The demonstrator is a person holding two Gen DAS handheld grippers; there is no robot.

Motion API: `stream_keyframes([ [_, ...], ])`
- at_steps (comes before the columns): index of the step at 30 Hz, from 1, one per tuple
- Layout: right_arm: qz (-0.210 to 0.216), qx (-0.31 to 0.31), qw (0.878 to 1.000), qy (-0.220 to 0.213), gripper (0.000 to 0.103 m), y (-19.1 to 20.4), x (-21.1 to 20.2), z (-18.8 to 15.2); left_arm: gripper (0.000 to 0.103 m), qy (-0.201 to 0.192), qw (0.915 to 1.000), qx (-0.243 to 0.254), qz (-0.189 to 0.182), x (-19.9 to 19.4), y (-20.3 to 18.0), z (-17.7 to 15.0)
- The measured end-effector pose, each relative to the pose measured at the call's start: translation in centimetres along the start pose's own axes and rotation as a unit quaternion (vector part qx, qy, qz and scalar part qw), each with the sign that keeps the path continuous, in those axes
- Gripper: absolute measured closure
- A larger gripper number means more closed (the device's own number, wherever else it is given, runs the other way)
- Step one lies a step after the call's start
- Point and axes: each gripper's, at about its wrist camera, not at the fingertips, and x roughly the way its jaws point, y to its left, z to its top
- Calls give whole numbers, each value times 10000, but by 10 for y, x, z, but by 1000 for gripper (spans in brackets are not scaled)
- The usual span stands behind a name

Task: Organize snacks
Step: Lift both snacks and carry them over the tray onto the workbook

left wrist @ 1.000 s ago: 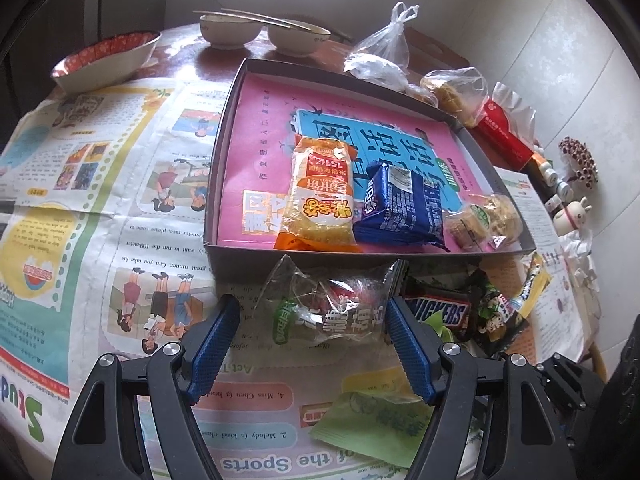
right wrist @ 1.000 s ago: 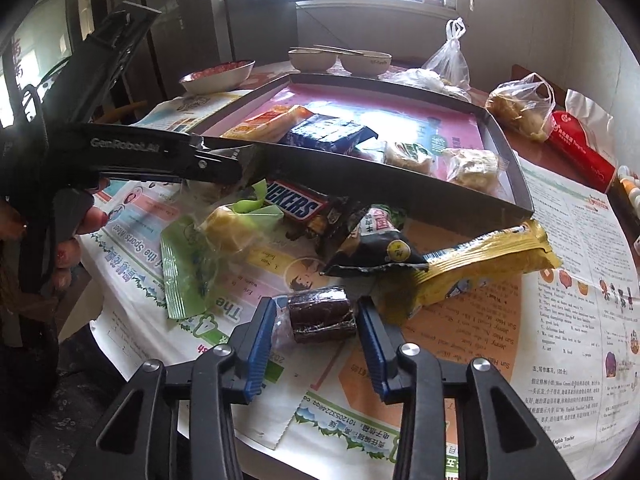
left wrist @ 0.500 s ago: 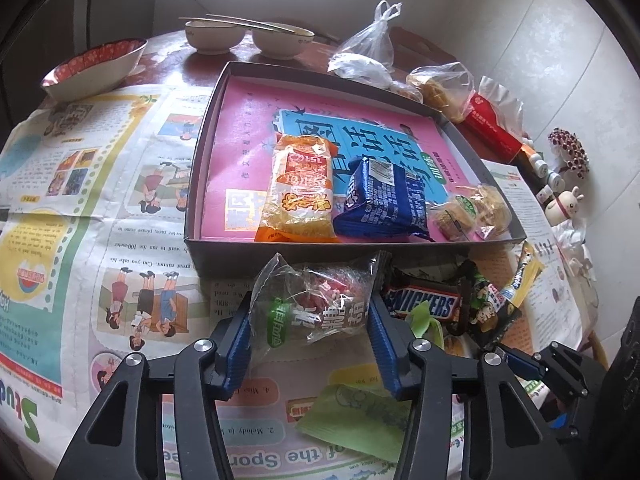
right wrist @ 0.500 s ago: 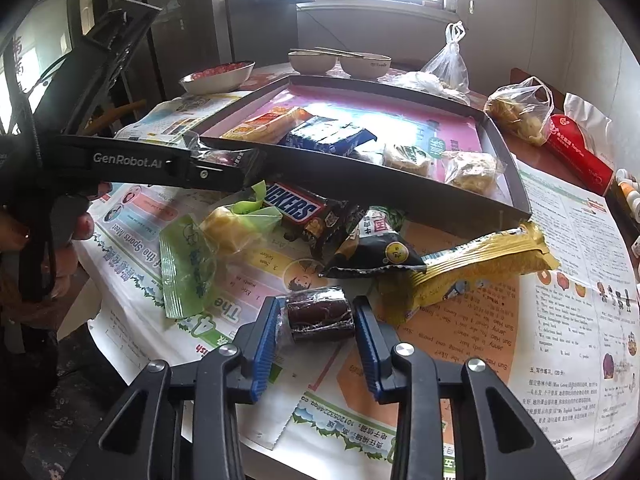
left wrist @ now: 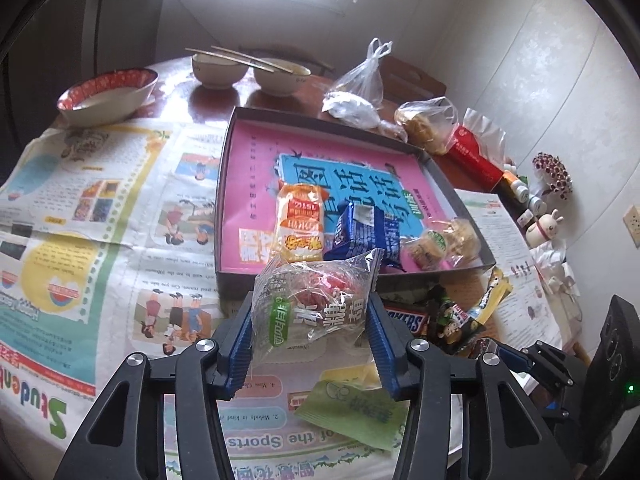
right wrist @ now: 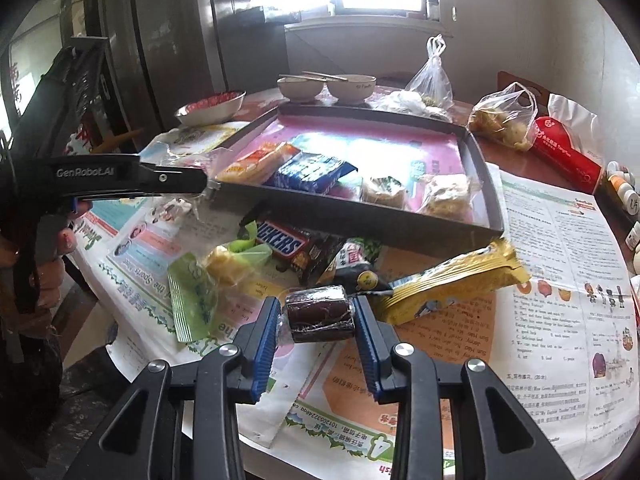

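Note:
My left gripper (left wrist: pixel 310 316) is shut on a clear candy bag (left wrist: pixel 316 304) and holds it lifted just before the near wall of the dark tray (left wrist: pixel 460 200). The tray holds an orange snack pack (left wrist: pixel 300 222), a blue packet (left wrist: pixel 366 236) and two clear-wrapped pastries (left wrist: pixel 444 242). My right gripper (right wrist: pixel 318 316) is shut on a dark brown wrapped roll (right wrist: pixel 320 312), raised off the newspaper. A Snickers bar (right wrist: pixel 282 242), a yellow wrapper (right wrist: pixel 452 286), a black packet (right wrist: pixel 356 264) and a green packet (right wrist: pixel 192 300) lie on the newspaper in front of the tray (right wrist: pixel 484 184).
Two bowls with chopsticks (left wrist: pixel 248 68) and a red-rimmed bowl (left wrist: pixel 108 94) stand at the back. Plastic bags (left wrist: pixel 360 92) and a red pack (left wrist: pixel 476 156) lie behind the tray. Small figurines (left wrist: pixel 544 224) stand at the right edge. The left gripper's body (right wrist: pixel 120 176) crosses the right wrist view.
My left gripper closed on the candy bag and lifted it toward the tray. My right gripper closed on the brown roll and raised it slightly.

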Motion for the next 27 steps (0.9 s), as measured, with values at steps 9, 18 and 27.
stream_keyframes([
  [9,-51,139,9997,-199,66,-8,-13,11,50,-156,9998,101,-80,-14,-9,0],
  [18,-191,381,9981,-451,66,-25,-25,31,50,-345,9993,74,-132,-25,-13,3],
  [27,-298,554,9959,-647,66,-43,-31,47,50,-449,9989,15,-105,-25,-14,9],
])
